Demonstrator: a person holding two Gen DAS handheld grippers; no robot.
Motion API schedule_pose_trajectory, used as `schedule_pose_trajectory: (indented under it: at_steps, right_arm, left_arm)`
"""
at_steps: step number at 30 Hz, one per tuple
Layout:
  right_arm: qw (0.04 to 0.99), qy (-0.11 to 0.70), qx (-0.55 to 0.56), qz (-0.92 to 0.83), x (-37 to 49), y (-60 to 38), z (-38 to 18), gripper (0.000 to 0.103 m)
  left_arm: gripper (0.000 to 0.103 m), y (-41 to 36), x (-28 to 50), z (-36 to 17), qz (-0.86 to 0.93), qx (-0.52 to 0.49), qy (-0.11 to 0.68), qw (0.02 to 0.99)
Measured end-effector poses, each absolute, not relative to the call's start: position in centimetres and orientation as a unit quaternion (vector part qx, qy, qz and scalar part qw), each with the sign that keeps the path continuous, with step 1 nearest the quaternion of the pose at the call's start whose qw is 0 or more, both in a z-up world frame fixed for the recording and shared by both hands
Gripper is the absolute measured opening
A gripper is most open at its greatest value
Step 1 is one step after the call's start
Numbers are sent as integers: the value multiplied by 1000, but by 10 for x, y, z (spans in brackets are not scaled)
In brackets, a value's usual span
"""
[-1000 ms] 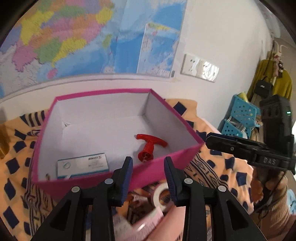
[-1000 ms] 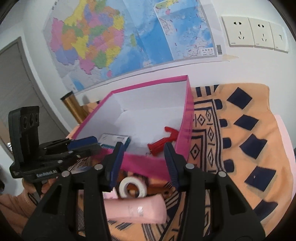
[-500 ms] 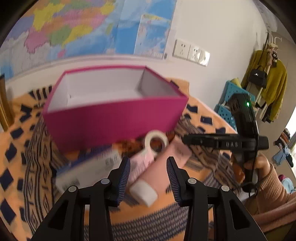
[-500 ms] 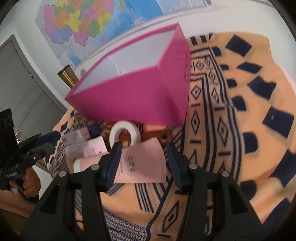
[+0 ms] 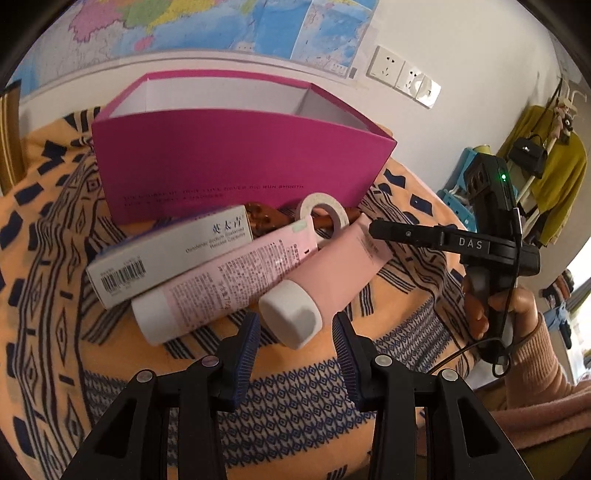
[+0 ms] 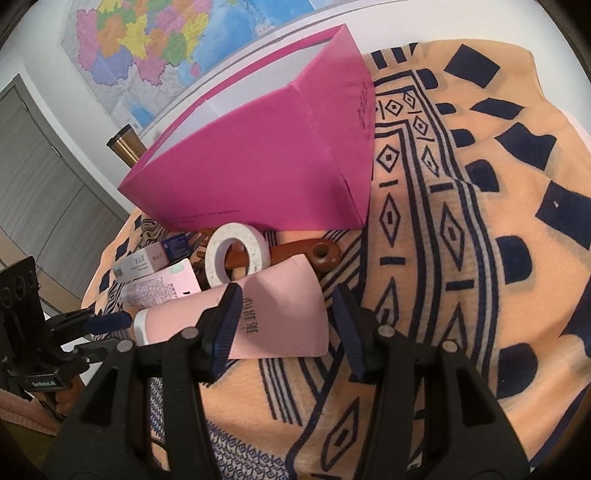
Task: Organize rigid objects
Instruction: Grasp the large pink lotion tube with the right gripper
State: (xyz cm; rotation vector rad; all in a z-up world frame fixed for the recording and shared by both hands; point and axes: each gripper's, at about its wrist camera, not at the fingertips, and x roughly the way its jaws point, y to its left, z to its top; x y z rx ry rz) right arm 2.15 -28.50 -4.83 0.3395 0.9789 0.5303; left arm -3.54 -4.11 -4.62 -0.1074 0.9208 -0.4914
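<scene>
Orange patterned cloth (image 5: 55, 332) covers the work surface, with a wall map (image 5: 221, 22) behind it.

Left of the left gripper (image 5: 295, 332), ahead of its left finger, lies a white medicine carton (image 5: 166, 254): stiff, light, flat-sided, best taken across its narrow faces. Touching the carton's near side is a slim pink tube (image 5: 229, 280), probably soft-walled and smooth; its white cap is the firmer hold. Directly ahead of the left gripper, the white cap of the wide pink tube (image 5: 332, 273) sits just beyond the fingertips. The jaws stand spread on either side of the cap line and pinch nothing.

Behind the tubes rests a tape roll (image 5: 325, 214) on a brown wooden piece (image 5: 266, 218), both rigid. Beyond them stands the open pink box (image 5: 240, 173), its near wall close to the pile, which limits forward travel.

The right gripper (image 6: 284, 321) straddles the flat crimped end of the wide tube; its jaws stand apart, with no pad seen pressing. That end likely bends and slips, so the tube body is the better grip. Right of this gripper the cloth lies open, giving room for withdrawal.
</scene>
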Motion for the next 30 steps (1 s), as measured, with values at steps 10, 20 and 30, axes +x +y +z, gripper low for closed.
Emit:
schedule_pose_trajectory:
  at_steps: [10, 20, 30]
  right_arm:
    - [834, 465, 157, 254, 19, -283, -49, 53]
    - [835, 464, 148, 255, 13, -283, -47, 53]
    - [841, 457, 147, 251, 1, -286, -36, 53]
  left_arm:
    - [32, -47, -31, -51, -244, -65, 446, 859]
    - [32, -49, -29, -53, -239, -68, 449, 858]
    - [33, -49, -36, -42, -242, -54, 434, 866]
